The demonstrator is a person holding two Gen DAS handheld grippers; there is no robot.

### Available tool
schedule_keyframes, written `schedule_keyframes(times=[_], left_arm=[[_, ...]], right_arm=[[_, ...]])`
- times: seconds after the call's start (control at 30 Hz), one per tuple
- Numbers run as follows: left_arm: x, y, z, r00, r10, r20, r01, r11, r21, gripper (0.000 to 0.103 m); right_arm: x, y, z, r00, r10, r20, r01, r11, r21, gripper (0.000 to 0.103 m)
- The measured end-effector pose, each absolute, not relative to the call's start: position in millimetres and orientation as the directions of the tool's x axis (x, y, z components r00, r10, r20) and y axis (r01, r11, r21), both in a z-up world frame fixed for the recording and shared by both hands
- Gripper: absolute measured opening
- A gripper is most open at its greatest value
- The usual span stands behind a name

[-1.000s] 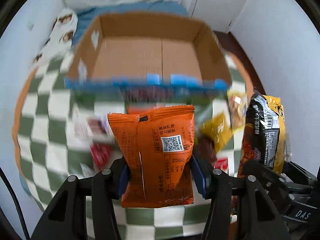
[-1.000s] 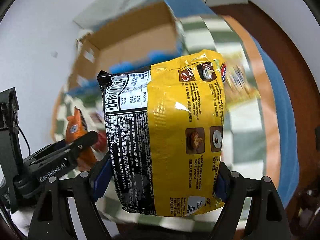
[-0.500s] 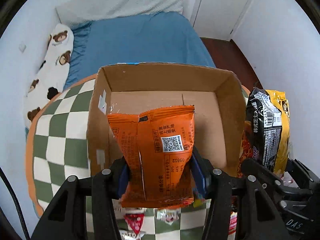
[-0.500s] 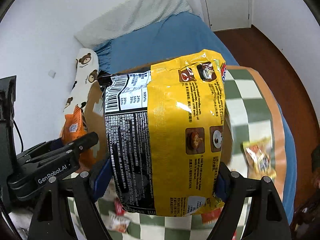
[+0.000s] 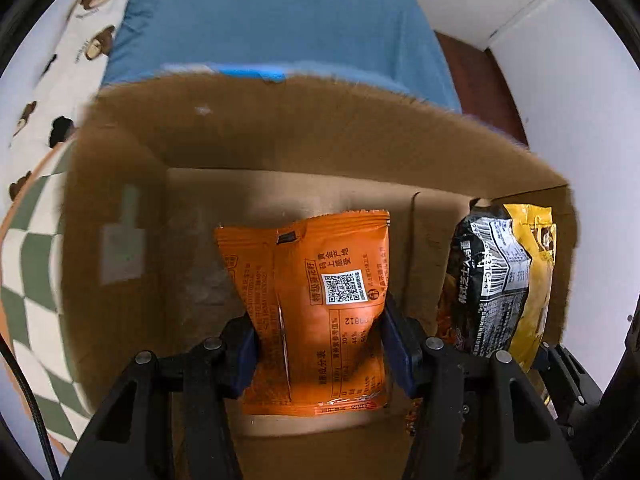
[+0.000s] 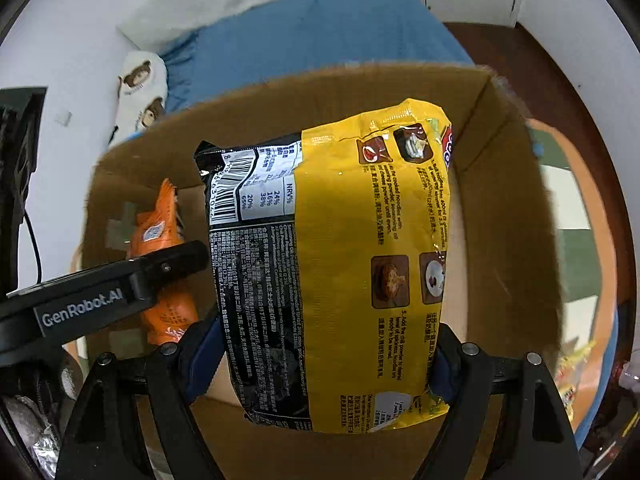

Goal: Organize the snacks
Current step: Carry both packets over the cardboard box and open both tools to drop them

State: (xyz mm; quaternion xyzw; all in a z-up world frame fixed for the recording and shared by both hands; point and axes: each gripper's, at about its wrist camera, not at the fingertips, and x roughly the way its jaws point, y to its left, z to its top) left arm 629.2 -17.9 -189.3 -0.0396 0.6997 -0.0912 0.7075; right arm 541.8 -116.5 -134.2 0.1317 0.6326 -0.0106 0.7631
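Lowering both packets into the cardboard box (image 5: 280, 140) is the step I judge to be in hand, and neither has been let go.

From the left wrist camera, the left gripper (image 5: 320, 344) has its jaws pinching the orange snack packet (image 5: 316, 308) by its two side edges, low on the packet. That packet hangs inside the box, above the box floor and near the middle of it. Toward the box's right wall I see the black and yellow noodle packet (image 5: 500, 280), also inside the box. The box floor under the orange packet looks bare, so nothing blocks the drop. Beyond the box's far wall lie a blue bed (image 5: 272, 24) and a bear-print pillow (image 5: 68, 52); a green and white checked cloth (image 5: 32, 280) shows left of the box.

From the right wrist camera, the right gripper (image 6: 328, 354) has its jaws spread wide yet clamped on the noodle packet (image 6: 332, 272), which fills the view over the box (image 6: 500, 208). Left of it the left gripper's arm (image 6: 120, 284) and the orange packet (image 6: 160, 236) sit close by.

Next, I think, each pair of jaws should part so the packets settle flat, side by side. The two grippers are near each other, so I would lift out carefully to avoid a knock. A few loose snacks (image 6: 576, 364) remain outside the box's right wall.
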Motion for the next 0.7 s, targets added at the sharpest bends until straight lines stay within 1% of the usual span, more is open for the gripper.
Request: schedule_keyframes(times=[0.13,0.17,0.27,0.33,0.37,0.4,0.43,0.47,0.57,0.7], left_arm=[[638,-32,-206,-0.017,-0.149,-0.989,0.112,0.982,-0.15,0.052],[640,-36,-209,-0.019,-0.134,-0.991,0.123,0.983,-0.135,0.053],[642,-42,-213,-0.016,-0.093,-0.996,0.123,0.988,-0.095,0.053],[643,-46,-214,-0.024,-0.103,-0.994,0.124,0.987,-0.105,0.053],[643,-46,-214,-0.024,-0.101,-0.995,0.121,0.987,-0.103,0.061],[642,-47,-213,-0.018,-0.105,-0.994,0.121,0.987,-0.106,0.067],[642,-48,-211,-0.01,-0.109,-0.994,0.122,0.986,-0.11,0.081],[642,-48,-208,-0.005,-0.105,-0.994,0.123,0.987,-0.105,0.087],[639,-45,-195,0.034,-0.091,-0.995,0.122,0.989,-0.086,0.087],[626,-44,-173,0.091,-0.104,-0.99,0.116,0.989,-0.093,0.087]], right_arm=[[558,-123,-165,0.159,0.151,-0.976,0.199,0.963,0.182,0.085],[560,-125,-171,0.152,0.151,-0.977,0.2,0.963,0.18,0.085],[568,-127,-183,0.126,0.172,-0.977,0.21,0.958,0.196,0.086],[571,-128,-190,0.099,0.19,-0.977,0.22,0.953,0.208,0.086],[573,-130,-192,0.096,0.193,-0.976,0.223,0.952,0.21,0.087],[573,-133,-194,0.097,0.191,-0.977,0.224,0.952,0.209,0.094],[574,-134,-194,0.099,0.191,-0.977,0.226,0.951,0.209,0.097],[575,-136,-194,0.104,0.192,-0.976,0.226,0.951,0.211,0.099],[573,-139,-194,0.112,0.18,-0.977,0.219,0.955,0.201,0.099],[567,-138,-183,0.144,0.155,-0.977,0.205,0.962,0.182,0.099]])
